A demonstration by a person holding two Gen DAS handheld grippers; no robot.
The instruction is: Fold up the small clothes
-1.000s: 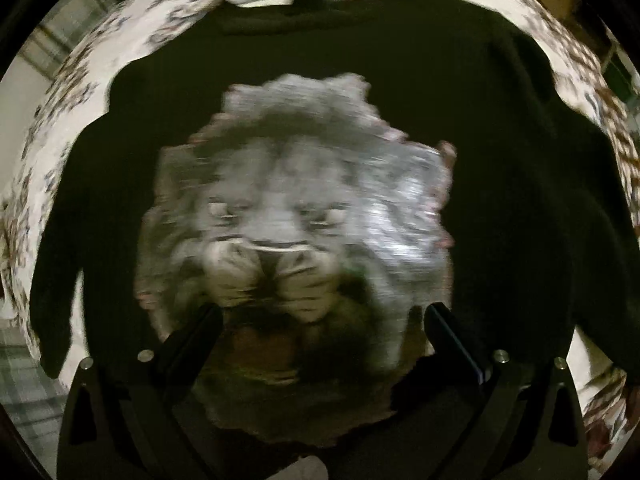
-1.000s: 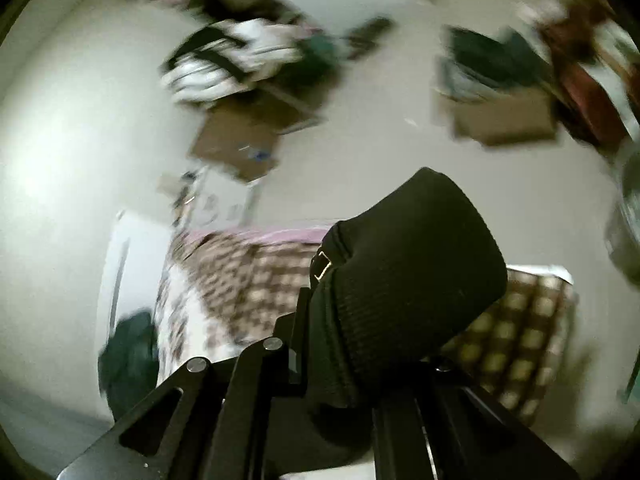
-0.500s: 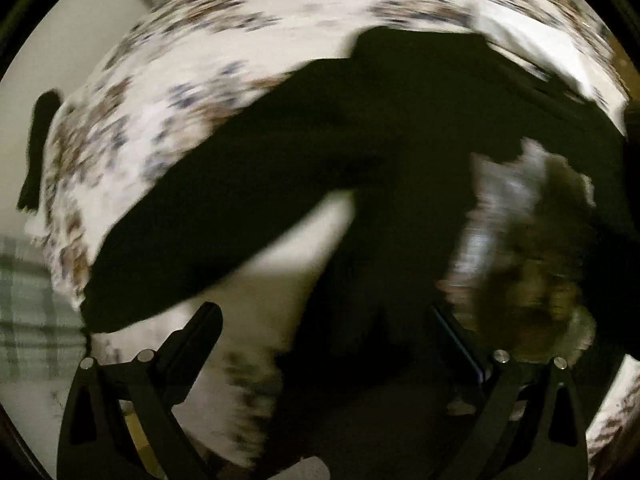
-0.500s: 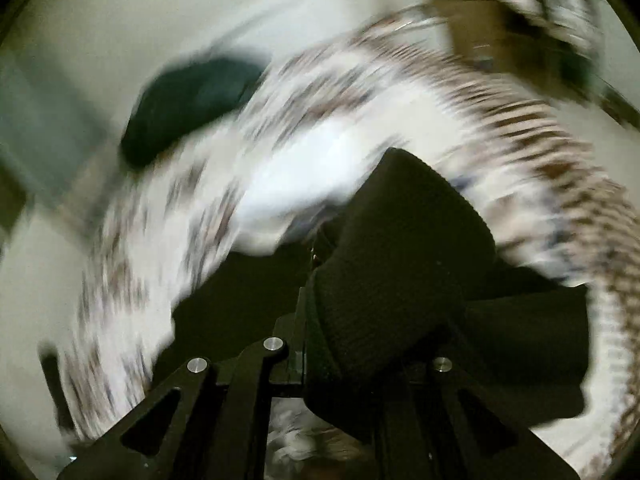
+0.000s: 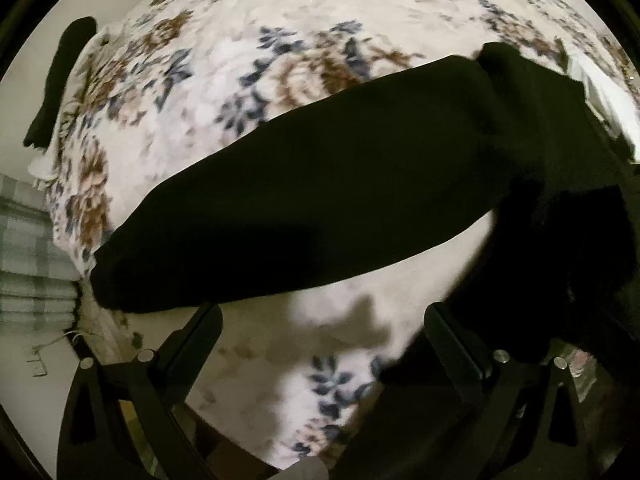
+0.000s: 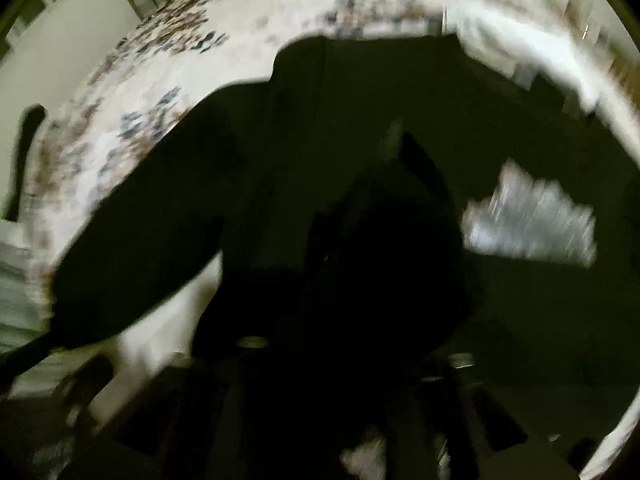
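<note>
Left wrist view: sleeve (image 5: pixel 304 208) of the black sweater (image 6: pixel 400 128) stretches across the floral bed (image 5: pixel 248 60), cuff low-left, just beyond the left tool (image 5: pixel 320 328), spread and empty. Right wrist view: right tool (image 6: pixel 384 320), jaws just opening, blurred over the cuff (image 6: pixel 400 248); grip unclear.
</note>
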